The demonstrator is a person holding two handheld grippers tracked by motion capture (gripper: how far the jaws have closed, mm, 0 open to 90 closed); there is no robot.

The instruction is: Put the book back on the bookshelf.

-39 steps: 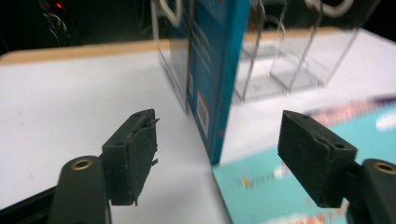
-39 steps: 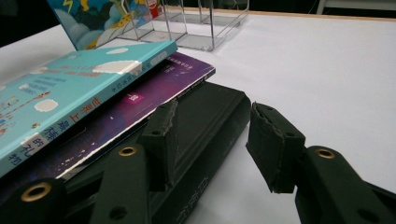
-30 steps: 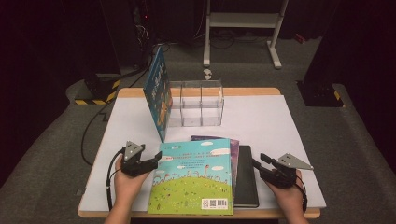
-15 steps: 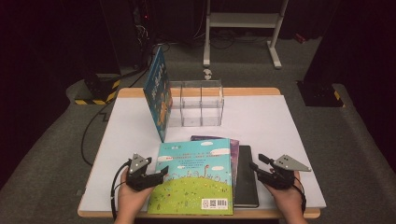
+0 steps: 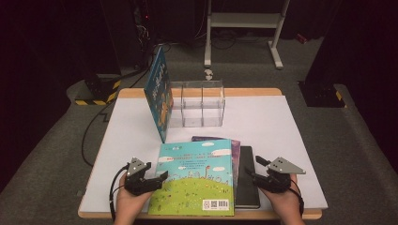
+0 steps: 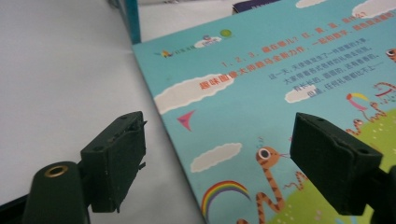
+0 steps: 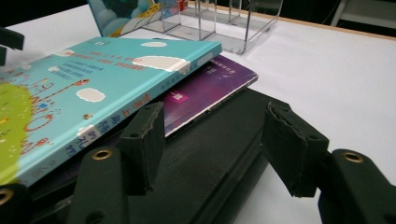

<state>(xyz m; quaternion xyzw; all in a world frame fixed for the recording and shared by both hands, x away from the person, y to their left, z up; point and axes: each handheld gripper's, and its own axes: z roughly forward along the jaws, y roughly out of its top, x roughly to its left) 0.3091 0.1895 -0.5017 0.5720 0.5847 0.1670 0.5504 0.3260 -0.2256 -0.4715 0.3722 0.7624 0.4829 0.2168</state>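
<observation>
A teal picture book (image 5: 195,180) with a green hill on its cover lies on top of a purple book (image 5: 236,150) and a black book (image 5: 248,187) near the table's front edge. My left gripper (image 5: 159,178) is at the teal book's left edge. In the left gripper view it (image 6: 224,154) is open and its jaws have just been opening; one jaw is over the table, the other over the cover (image 6: 280,70). My right gripper (image 5: 252,168) is by the stack's right side. Its jaws (image 7: 217,140) have also just been opening and stand apart over the black book (image 7: 210,186), beside the teal book's spine (image 7: 93,74).
A clear acrylic organizer (image 5: 197,101) stands at the back middle of the white table (image 5: 263,117). A blue picture book (image 5: 158,91) leans upright against its left side. Cables and a metal stand are on the floor behind the table.
My left hand has slid along the teal book's left edge toward the table's front. The right gripper's jaws have spread wider; the right hand has stayed put.
</observation>
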